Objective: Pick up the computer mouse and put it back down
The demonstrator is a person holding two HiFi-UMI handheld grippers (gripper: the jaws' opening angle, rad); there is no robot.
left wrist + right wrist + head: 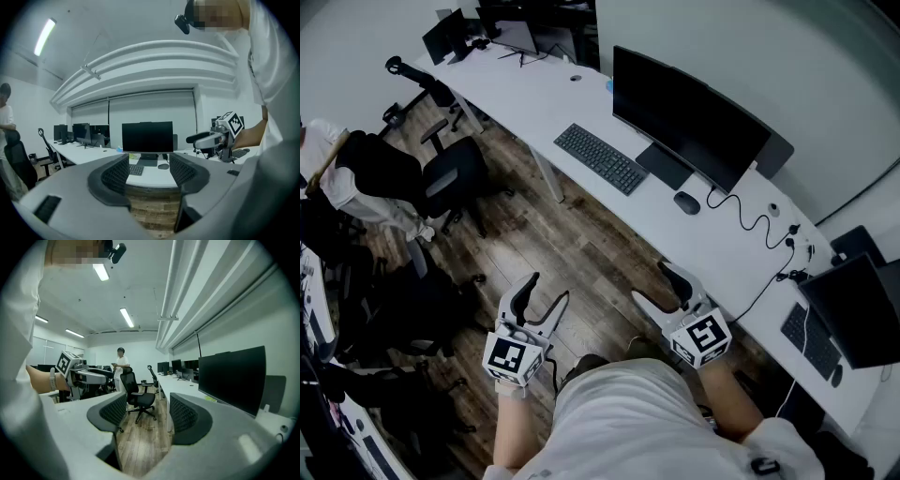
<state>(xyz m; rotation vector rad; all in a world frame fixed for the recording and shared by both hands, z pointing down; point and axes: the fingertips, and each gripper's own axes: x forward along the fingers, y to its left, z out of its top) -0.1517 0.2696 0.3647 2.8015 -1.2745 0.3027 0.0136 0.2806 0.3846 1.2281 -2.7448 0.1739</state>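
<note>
Mouse (686,202) location: on the white desk (534,94), near one end of the keyboard (600,158) and in front of the monitor (689,117) – nothing touches it. Left gripper (546,292) and right gripper (652,283) hang over the wood floor (581,253), short of the desk edge and well apart from the mouse. Both grippers' jaws are spread wide – nothing sits between them.
</note>
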